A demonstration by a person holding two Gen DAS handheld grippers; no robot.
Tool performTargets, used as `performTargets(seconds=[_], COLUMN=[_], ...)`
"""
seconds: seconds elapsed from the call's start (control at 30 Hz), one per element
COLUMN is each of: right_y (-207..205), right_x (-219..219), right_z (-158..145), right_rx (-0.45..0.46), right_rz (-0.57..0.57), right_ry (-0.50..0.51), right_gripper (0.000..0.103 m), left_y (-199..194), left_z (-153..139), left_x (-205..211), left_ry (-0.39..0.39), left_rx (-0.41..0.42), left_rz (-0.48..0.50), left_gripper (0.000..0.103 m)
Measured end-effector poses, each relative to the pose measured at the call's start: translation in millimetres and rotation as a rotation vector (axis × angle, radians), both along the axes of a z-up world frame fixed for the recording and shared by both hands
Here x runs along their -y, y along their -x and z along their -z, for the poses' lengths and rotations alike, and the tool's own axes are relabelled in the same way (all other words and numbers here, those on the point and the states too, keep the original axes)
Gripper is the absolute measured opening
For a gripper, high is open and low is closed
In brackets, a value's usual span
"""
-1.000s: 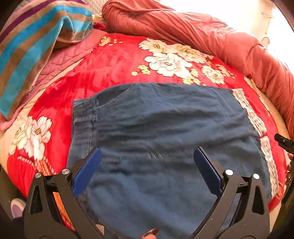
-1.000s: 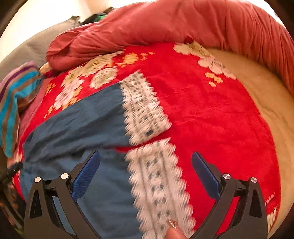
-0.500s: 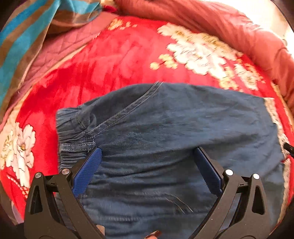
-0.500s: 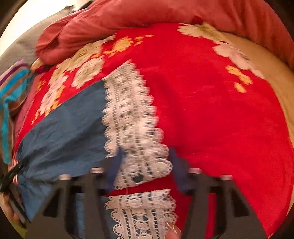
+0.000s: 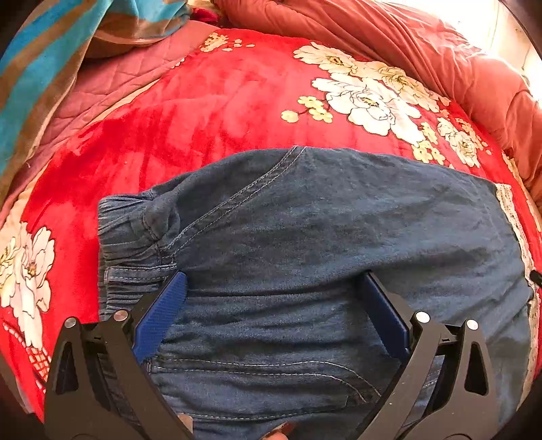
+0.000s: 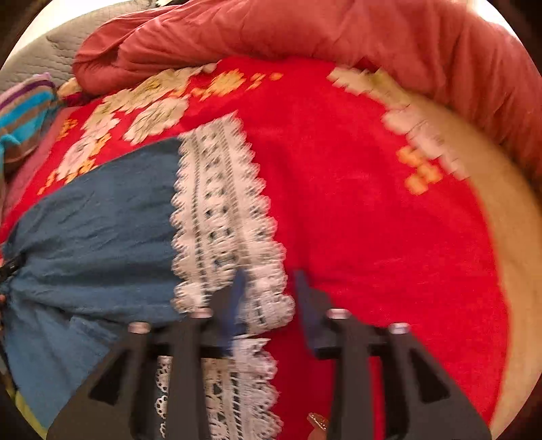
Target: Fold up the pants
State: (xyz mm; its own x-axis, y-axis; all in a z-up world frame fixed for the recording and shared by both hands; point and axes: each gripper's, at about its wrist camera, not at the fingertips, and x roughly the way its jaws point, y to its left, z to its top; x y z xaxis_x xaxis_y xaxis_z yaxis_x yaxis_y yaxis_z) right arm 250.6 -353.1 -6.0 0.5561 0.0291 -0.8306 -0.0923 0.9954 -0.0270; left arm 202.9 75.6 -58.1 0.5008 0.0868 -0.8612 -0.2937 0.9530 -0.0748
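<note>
The blue denim pants (image 5: 305,237) are being seen laid across a red flowered blanket (image 5: 203,101), filling the lower half of the left wrist view. Their gathered waistband (image 5: 125,237) is lying at centre left of that frame, and a white lace hem (image 5: 508,210) is being shown at the right edge. The left gripper (image 5: 271,287) is being held low over the denim near the waistband, its jaws standing wide apart with only flat cloth between the blue pads (image 5: 162,311); nothing is being clamped.

In the right wrist view, which is blurred by motion, the pants (image 6: 84,220) are being seen at the left, with the lace hem (image 6: 220,210) running down the middle of the frame. The right gripper (image 6: 267,287) is being held at the lower end of the upper lace band, and its jaws are opening, part-way apart, with the scalloped lace edge lying between the pads; whether the lace is being touched cannot be told.

A salmon quilt (image 6: 271,30) is being seen bunched along the top of both frames, and a striped towel (image 5: 50,50) is lying at the upper left of the left wrist view.
</note>
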Motion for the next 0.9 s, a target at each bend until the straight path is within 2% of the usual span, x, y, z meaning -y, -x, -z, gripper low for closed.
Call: performTargets(seconds=[0.1, 0.17, 0.23, 0.33, 0.43, 0.5, 0.57, 0.63, 0.77, 0.9], right_y=[5.8, 8.6, 5.5, 1.1, -9.4, -20.1, -30.1, -34.4, -34.7, -28.6], right_x=[-13.3, -35.0, -67.1, -114.1, -161.6, -188.0, -201.6, -204.9, -205.8, -214.6], right_z=[-27.0, -39.5, -40.5, -28.7, -9.6, 11.8, 34.4, 44.5, 34.5, 6.2], right_rx=[0.099, 0.131, 0.114, 0.074, 0.011, -0.052, -0.118, -0.109, -0.099, -0.018], right_rz=[-0.022, -0.095, -0.216, -0.340, -0.443, -0.462, -0.443, -0.426, -0.430, -0.484], right_ry=[0.034, 0.016, -0.012, -0.010, -0.050, -0.040, -0.004, 0.010, 0.021, -0.029], right_gripper=[0.058, 0.058, 0.058, 0.058, 0.058, 0.058, 0.058, 0.065, 0.068, 0.068], left_y=[9.7, 18.0, 25.2, 24.8, 23.1, 22.6, 24.8, 24.7, 29.8, 37.9], left_z=[-14.9, -28.0, -39.9, -38.1, -22.8, -11.6, -7.3, -7.7, -9.0, -26.8], left_x=[-6.9, -10.2, -12.3, -20.8, -40.4, -52.1, -59.8, -60.4, -60.2, -63.0], left_ry=[0.059, 0.053, -0.002, -0.070, -0.040, 0.015, 0.058, 0.065, 0.070, 0.089], left_rx=[0.052, 0.101, 0.139, 0.101, 0.047, 0.016, 0.024, 0.031, 0.055, 0.131], left_rz=[-0.004, -0.021, -0.027, -0.051, -0.110, -0.132, -0.137, -0.124, -0.114, -0.116], left_gripper=[0.094, 0.094, 0.094, 0.094, 0.094, 0.094, 0.094, 0.094, 0.094, 0.094])
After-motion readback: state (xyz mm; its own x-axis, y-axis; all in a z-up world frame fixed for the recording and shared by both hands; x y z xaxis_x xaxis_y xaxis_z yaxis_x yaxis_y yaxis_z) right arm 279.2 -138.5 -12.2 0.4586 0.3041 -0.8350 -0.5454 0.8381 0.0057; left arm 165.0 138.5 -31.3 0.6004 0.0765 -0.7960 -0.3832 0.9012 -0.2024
